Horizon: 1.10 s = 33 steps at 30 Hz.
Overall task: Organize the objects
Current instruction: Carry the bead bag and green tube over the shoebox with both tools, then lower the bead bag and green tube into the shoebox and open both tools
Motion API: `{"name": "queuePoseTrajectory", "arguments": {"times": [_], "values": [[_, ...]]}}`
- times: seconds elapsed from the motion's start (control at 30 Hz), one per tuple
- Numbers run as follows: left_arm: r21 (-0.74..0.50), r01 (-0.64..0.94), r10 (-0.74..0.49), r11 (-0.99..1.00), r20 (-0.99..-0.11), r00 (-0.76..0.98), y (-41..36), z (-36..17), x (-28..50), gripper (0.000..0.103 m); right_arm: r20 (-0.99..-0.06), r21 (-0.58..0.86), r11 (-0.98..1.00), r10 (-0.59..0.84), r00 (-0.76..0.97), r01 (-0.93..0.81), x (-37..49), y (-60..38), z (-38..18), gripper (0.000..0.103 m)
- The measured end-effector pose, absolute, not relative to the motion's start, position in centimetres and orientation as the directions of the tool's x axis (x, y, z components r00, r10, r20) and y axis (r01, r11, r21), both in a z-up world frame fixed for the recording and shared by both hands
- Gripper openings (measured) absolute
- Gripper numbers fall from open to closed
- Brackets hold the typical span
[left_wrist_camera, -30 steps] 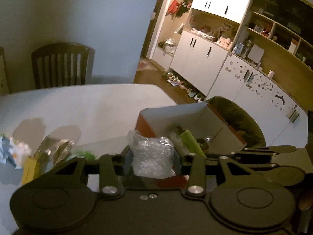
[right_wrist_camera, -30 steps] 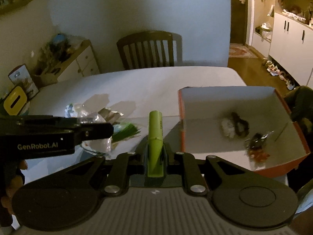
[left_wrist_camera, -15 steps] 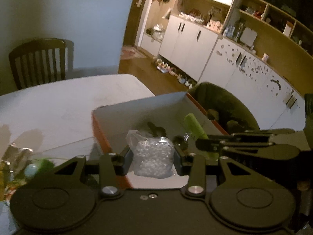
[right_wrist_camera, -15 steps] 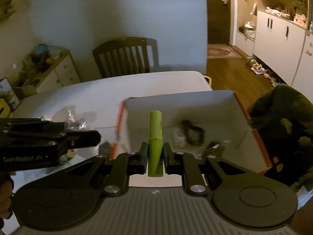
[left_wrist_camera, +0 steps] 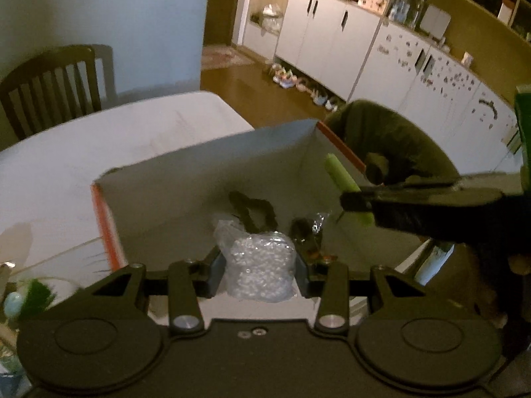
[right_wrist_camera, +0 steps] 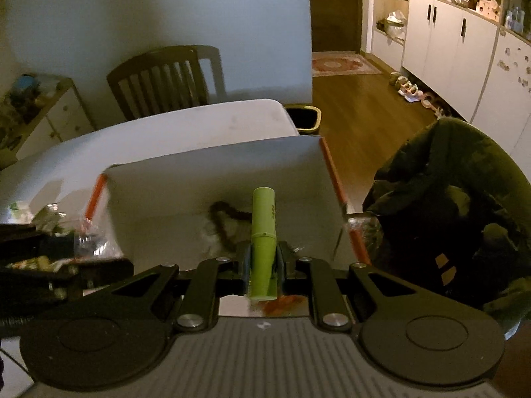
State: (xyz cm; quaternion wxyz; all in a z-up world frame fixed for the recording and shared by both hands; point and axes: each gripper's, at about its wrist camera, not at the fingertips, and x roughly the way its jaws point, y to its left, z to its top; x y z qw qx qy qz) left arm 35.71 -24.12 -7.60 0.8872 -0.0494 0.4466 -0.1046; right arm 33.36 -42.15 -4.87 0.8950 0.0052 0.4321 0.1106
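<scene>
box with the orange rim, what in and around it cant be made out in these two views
- Left wrist view: the near part of the box floor is hidden behind the left tongs and their bag of white beads.
- Both views: the small dark items on the floor are too dim and blurred to identify.
- Right wrist view: the print on the green tube is too small to read.
- Right wrist view: the clutter left of the box is blurred.

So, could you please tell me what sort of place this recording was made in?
Most likely the dining area of a home: a wooden chair stands at a white table, shoes are lined up on the wood floor beneath white cupboards, and a doormat lies by the door.
</scene>
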Motion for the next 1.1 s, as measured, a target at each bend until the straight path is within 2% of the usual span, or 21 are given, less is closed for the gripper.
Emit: {"name": "queuePoseTrajectory", "arguments": {"times": [0.2, 0.33, 0.7, 1.1], "values": [[-0.184, 0.135, -0.227, 0.974, -0.835, 0.501, -25.3, -10.2, 38.6, 0.042, -0.804, 0.101, 0.976, 0.193, 0.562, -0.191, 37.0, -42.4, -6.8, 0.016], [-0.127, 0.145, -0.181, 0.981, -0.865, 0.468, -26.1, -11.9, 39.9, 0.042, -0.833, 0.090, 0.975, 0.186, 0.520, -0.205, 39.0, -41.9, -8.3, 0.016], [-0.157, 0.138, -0.197, 0.978, -0.915, 0.353, -26.6, -14.6, 43.0, 0.042, -0.878, 0.048, 0.974, 0.148, 0.455, -0.223, 41.8, -40.9, -11.4, 0.016], [-0.160, 0.150, -0.191, 0.976, -0.956, 0.224, -27.1, -16.5, 43.9, 0.045, -0.905, 0.074, 0.967, 0.168, 0.392, -0.244, 42.1, -40.7, -12.8, 0.016]]}}
